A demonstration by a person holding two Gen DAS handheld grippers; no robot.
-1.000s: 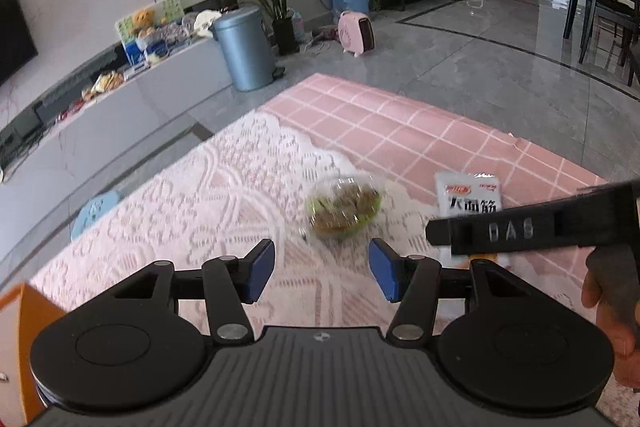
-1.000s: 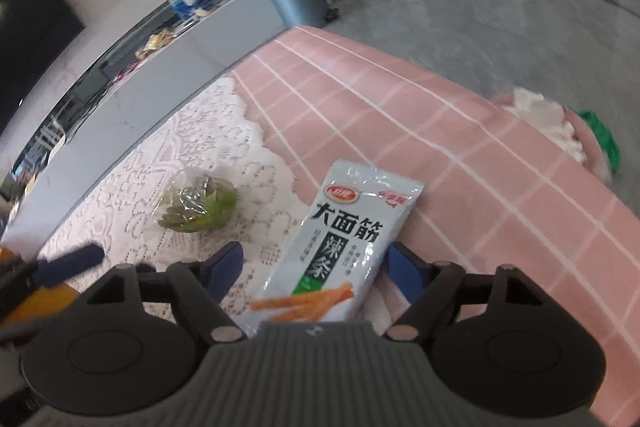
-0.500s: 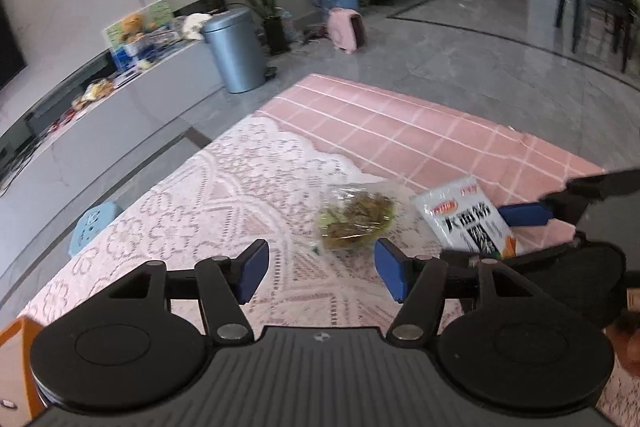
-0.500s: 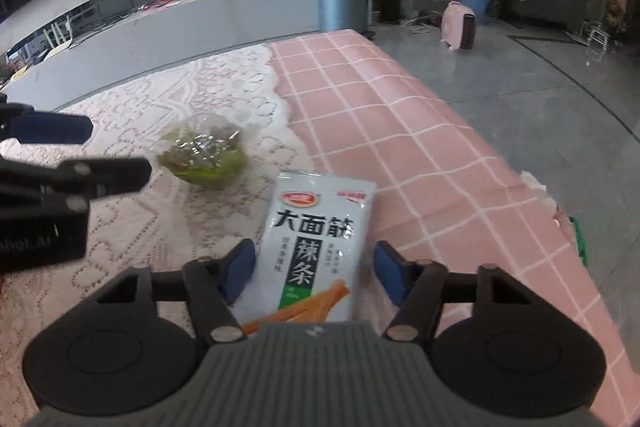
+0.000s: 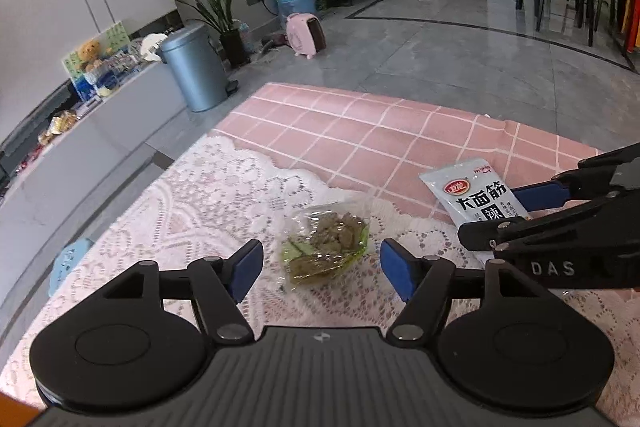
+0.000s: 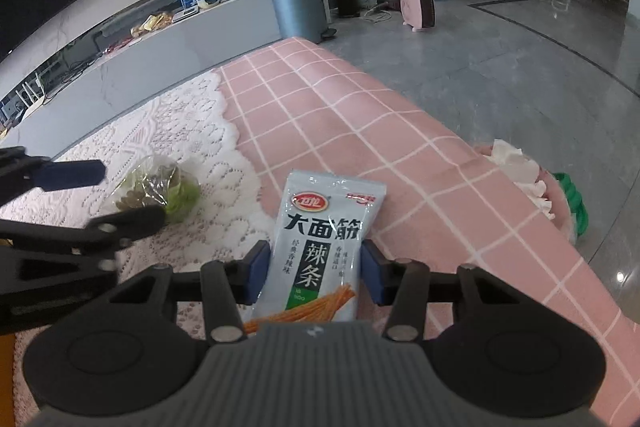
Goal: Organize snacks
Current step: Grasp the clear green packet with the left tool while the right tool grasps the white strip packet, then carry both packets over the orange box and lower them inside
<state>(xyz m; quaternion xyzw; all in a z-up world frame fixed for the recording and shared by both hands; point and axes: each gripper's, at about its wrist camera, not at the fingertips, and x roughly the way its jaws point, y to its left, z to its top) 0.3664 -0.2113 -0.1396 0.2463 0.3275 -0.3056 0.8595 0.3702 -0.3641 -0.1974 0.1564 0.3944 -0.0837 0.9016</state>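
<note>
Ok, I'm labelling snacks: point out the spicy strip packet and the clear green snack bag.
spicy strip packet (image 6: 326, 239): right wrist view, on the printed front, mid-packet.
clear green snack bag (image 5: 326, 247): left wrist view, on the middle of the bag.

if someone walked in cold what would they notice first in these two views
The silver-grey snack packet with bold black Chinese lettering grabs the eye first: it lies on the pink checked cloth, with the right tool closed in against its sides. Next comes the clear bag of green snacks on the white lace cloth, right in front of the open left tool.
</note>
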